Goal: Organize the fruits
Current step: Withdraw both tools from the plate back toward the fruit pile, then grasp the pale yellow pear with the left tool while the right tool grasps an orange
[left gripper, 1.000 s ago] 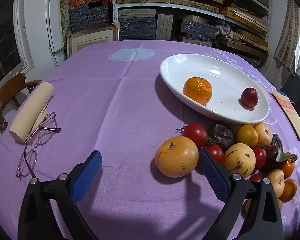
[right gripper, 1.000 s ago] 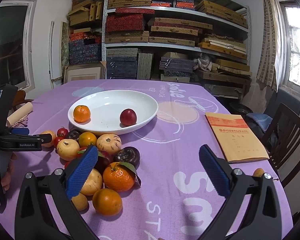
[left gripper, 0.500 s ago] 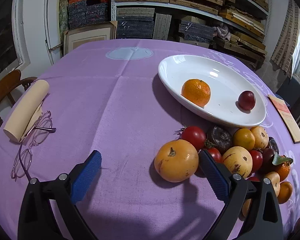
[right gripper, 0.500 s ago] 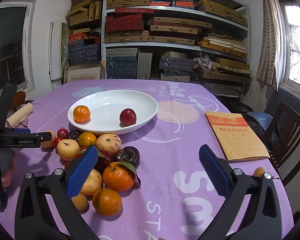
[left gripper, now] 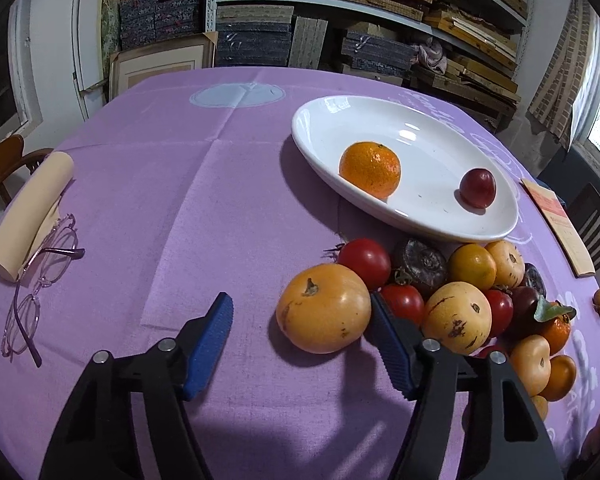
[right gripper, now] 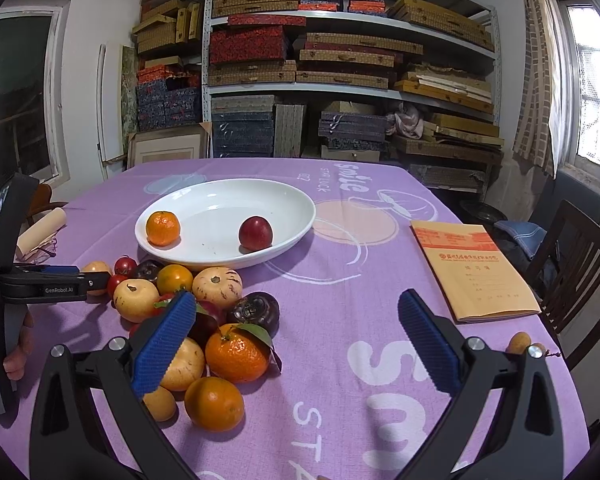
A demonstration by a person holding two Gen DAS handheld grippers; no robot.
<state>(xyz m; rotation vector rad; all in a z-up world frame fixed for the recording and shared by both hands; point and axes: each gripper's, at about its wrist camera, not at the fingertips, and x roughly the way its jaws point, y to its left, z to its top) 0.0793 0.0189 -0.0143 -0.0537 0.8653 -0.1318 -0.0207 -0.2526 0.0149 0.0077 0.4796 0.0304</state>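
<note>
A white oval plate (left gripper: 428, 224) holds an orange mandarin (left gripper: 370, 168) and a dark red plum (left gripper: 477, 189). In front of it lies a heap of several loose fruits (left gripper: 472, 300): red, yellow, orange and dark ones. At the heap's left end sits a big yellow-orange fruit (left gripper: 324, 308). My left gripper (left gripper: 300, 304) straddles it with its jaws closing; the right pad touches the fruit, the left pad is still apart from it. In the right wrist view my right gripper (right gripper: 296, 304) stands open above the cloth beside the heap (right gripper: 204, 312), holding nothing.
A purple cloth (left gripper: 172, 208) covers the table. Glasses (left gripper: 40, 276) and a cream roll (left gripper: 28, 216) lie at the left edge. A tan booklet (right gripper: 472, 268) lies on the right, small brown fruits (right gripper: 518, 343) near the right edge. Chairs and loaded shelves surround the table.
The left gripper's jaws have narrowed around the big yellow-orange fruit and it has edged closer. The right gripper has not moved.
</note>
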